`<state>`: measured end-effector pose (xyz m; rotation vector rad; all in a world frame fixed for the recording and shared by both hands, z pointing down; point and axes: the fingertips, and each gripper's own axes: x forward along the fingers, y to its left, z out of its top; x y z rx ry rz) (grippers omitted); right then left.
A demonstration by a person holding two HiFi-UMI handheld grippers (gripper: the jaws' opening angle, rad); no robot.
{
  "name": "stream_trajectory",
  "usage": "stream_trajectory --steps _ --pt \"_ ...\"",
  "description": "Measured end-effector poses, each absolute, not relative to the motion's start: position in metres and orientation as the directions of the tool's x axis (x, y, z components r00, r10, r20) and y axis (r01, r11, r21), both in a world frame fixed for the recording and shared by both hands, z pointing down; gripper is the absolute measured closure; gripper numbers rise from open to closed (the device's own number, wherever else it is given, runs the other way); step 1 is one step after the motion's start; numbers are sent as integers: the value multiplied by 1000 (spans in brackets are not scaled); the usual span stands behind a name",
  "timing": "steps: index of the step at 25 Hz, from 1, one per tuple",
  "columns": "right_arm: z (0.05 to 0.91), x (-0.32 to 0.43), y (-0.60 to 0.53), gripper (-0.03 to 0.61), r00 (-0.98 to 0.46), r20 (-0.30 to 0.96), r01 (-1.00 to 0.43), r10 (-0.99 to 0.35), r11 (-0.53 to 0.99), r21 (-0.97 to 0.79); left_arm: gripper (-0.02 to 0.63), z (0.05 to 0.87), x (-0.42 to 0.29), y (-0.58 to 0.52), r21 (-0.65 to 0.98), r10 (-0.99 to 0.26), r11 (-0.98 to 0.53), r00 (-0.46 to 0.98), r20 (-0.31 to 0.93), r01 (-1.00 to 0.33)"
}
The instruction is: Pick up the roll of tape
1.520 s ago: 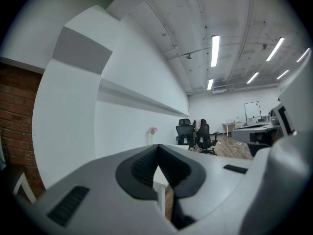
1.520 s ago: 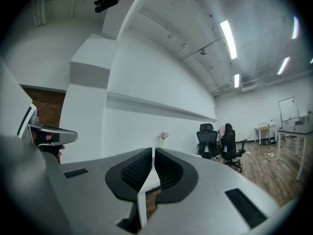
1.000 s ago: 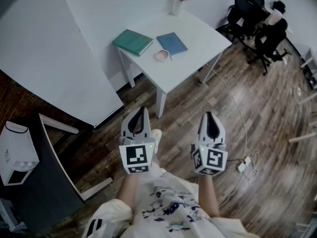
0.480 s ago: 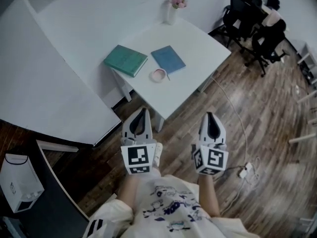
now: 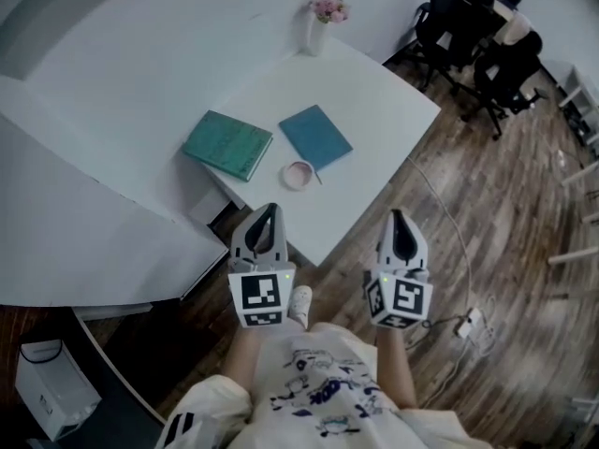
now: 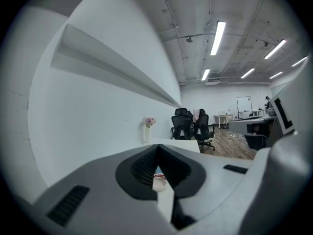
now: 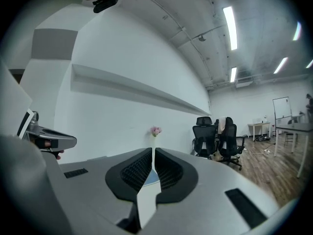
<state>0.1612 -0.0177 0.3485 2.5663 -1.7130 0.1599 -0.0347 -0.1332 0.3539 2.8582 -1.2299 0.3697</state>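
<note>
Currently the left gripper (image 5: 266, 224) and right gripper (image 5: 401, 230) both have jaws closed and empty. Roll of tape (image 5: 298, 174) lies flat on the white table (image 5: 374, 110), just beside the blue book (image 5: 315, 137). Probably a light, stiff ring that may skid. Open up and pinch one wall through the core.

Probably an office — black swivel chairs (image 5: 463, 21) standing on wood flooring (image 5: 510, 195), strip lights (image 6: 218, 35) glowing overhead.

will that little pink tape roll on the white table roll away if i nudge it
Probably not: the small pale pink roll of tape lies flat on the white table, so a nudge should slide it. Being small and ring-shaped, it is likely light.
</note>
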Motion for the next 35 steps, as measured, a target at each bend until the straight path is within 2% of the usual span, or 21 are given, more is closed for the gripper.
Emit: stream_trajectory --steps 14,28,35 --pt "385 194 -72 560 390 201 -917 -899 -399 -5 612 403 -1 -188 -43 -668 -716 667 329 -696" --pt "438 229 -123 560 335 303 -935 -892 -355 -13 612 464 39 -221 -31 -643 -702 614 457 -711" --pt "461 249 -140 560 312 350 -942 -883 -336 -8 612 504 53 -232 -36 -574 -731 585 574 -682"
